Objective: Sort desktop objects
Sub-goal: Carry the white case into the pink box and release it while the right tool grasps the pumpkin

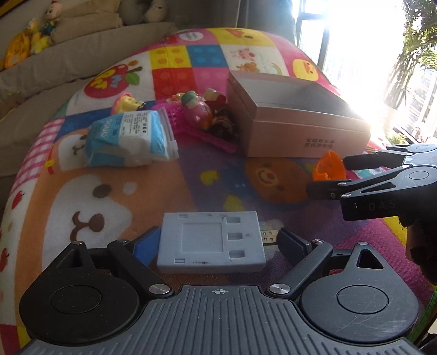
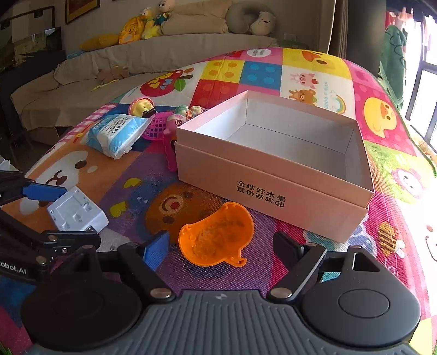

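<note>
My left gripper (image 1: 217, 244) is open, its fingers on either side of a flat pale grey plastic device (image 1: 211, 241) lying on the mat; a USB plug sticks out of its right side. The device also shows in the right wrist view (image 2: 77, 210), with the left gripper (image 2: 53, 211) around it. My right gripper (image 2: 222, 245) is open around an orange duck-shaped mould (image 2: 217, 234) lying on the mat. The mould shows in the left wrist view (image 1: 327, 166) between the right gripper's fingers (image 1: 326, 174). An open, empty pink cardboard box (image 2: 273, 177) stands just beyond.
A blue-and-white tissue pack (image 1: 128, 139) lies at the left. A heap of small toys (image 1: 202, 114) with a pink basket (image 2: 157, 127) sits against the box's left side (image 1: 245, 114). All rest on a colourful cartoon mat (image 1: 114, 191). A sofa with plush toys (image 2: 147, 24) is behind.
</note>
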Action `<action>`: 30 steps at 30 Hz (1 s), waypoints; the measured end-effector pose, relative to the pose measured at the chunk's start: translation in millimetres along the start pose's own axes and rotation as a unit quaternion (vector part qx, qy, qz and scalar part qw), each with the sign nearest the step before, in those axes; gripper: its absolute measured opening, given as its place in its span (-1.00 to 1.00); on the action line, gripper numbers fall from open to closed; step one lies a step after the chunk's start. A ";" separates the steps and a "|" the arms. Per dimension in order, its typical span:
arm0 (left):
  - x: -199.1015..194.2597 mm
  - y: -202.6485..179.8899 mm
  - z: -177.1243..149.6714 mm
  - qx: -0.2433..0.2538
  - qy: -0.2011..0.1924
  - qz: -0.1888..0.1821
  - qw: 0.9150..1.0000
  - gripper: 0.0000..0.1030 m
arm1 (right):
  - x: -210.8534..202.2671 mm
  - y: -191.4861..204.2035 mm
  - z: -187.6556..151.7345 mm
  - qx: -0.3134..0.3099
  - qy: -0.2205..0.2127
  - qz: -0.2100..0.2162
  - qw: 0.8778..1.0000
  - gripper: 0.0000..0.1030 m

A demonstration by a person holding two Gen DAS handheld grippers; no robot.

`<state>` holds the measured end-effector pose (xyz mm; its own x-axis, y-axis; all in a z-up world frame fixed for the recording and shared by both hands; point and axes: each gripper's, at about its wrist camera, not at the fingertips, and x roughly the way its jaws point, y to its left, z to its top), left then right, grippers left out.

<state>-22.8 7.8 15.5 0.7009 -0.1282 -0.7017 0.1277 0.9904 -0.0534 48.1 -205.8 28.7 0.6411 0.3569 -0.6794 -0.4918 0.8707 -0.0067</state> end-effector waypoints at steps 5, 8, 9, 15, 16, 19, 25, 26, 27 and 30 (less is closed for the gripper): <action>-0.4 -3.9 -0.1 0.004 0.002 0.003 1.000 0.84 | 11.0 -1.1 2.4 0.017 0.003 -0.017 1.000 0.44; -0.8 -6.5 0.6 0.009 0.006 0.008 1.000 0.84 | 11.3 -3.0 0.8 0.028 0.003 -0.015 0.999 0.09; -1.1 -7.3 1.1 0.011 0.007 0.009 1.000 0.84 | 9.9 -2.8 0.2 0.028 0.002 -0.017 0.999 0.05; -1.1 -13.1 5.1 0.023 0.011 0.011 1.000 0.84 | -4.2 -2.6 -5.9 0.048 -0.003 -0.017 0.999 0.05; 0.3 -14.3 6.2 0.025 0.016 0.012 0.999 0.84 | -7.6 -2.3 -6.8 0.053 -0.004 -0.015 0.998 0.05; 1.7 -18.4 12.1 0.032 0.024 0.016 0.999 0.84 | -21.2 -0.9 -11.5 0.060 -0.017 -0.008 0.998 0.05; -8.6 -26.1 50.9 0.045 0.000 0.031 0.999 0.84 | -45.7 0.5 -28.4 0.056 -0.061 -0.034 0.996 0.05; -10.1 -29.2 62.7 0.047 -0.010 0.028 0.998 0.84 | -48.3 -0.8 -31.4 0.059 -0.064 -0.035 0.996 0.05; -10.8 -34.4 74.9 0.052 -0.022 0.022 0.998 0.84 | -50.3 -2.5 -33.4 0.061 -0.066 -0.033 0.995 0.05; -5.0 -55.4 104.9 0.073 -0.048 0.002 0.996 0.84 | -55.8 -6.8 -39.2 0.064 -0.071 -0.029 0.995 0.05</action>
<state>40.2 -51.9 96.6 0.7645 -0.1354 -0.6302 0.2201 0.9738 0.0579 -7.5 -244.9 38.0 0.7478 0.3414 -0.5694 -0.3782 0.9239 0.0572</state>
